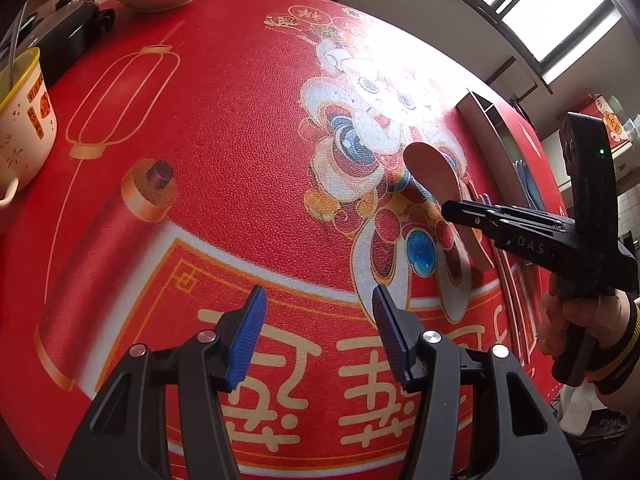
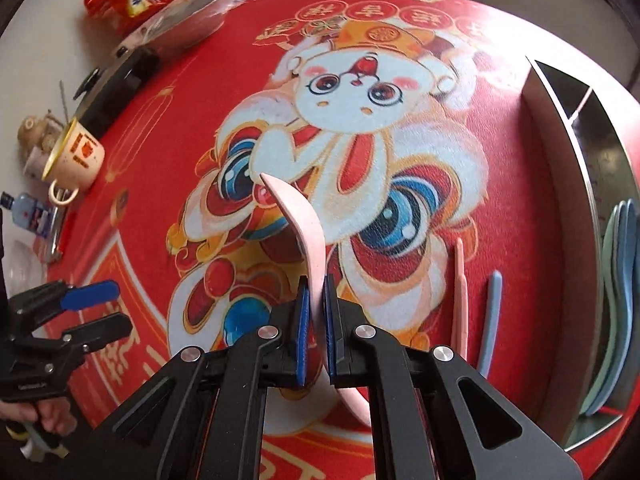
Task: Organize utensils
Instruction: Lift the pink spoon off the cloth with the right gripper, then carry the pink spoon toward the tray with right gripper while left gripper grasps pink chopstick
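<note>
The right tongs (image 2: 316,320) are clamped on a pink spoon (image 2: 300,228), its blue pads pressing the handle at lower centre of the right wrist view, the bowl raised toward the frame's middle. The left tongs (image 1: 318,340) stand parted with nothing between them, over the red counter (image 1: 224,128). Right of the spoon lie a pink stick (image 2: 460,292) and a blue stick (image 2: 490,320); at the right edge a metal tray (image 2: 568,128) holds blue and green spoons (image 2: 618,280). A mug (image 2: 78,156) sits at left.
</note>
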Action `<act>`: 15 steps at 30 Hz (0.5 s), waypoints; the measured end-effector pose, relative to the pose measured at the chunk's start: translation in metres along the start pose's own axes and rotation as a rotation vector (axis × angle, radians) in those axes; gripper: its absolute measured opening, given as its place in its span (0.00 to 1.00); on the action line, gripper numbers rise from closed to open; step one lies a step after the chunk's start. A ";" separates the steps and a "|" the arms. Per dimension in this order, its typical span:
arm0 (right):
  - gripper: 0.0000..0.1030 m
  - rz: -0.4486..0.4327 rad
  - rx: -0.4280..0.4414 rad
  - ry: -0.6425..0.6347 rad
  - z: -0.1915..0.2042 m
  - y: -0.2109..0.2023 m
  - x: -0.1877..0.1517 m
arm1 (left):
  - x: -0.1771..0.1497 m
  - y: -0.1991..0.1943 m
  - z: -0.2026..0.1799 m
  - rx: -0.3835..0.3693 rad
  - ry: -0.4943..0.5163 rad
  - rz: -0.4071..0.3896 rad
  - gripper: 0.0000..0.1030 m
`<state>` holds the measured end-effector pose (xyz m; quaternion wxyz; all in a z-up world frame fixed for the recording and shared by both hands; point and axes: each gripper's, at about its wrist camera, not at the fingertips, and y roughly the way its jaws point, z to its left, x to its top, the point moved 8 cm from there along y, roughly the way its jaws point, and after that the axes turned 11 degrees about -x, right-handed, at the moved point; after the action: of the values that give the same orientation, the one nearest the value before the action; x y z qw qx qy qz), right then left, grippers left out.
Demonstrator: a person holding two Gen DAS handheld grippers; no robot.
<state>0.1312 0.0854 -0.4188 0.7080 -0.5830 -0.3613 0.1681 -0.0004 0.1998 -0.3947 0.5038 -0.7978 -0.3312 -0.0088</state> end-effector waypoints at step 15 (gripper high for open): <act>0.06 -0.173 0.113 0.234 -0.051 -0.084 -0.037 | 0.000 0.037 -0.075 -0.076 0.101 0.074 0.40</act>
<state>0.1271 0.0029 -0.3542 0.7889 -0.5245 -0.3150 0.0574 0.0439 0.1286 -0.3871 0.4894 -0.8264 -0.2751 -0.0432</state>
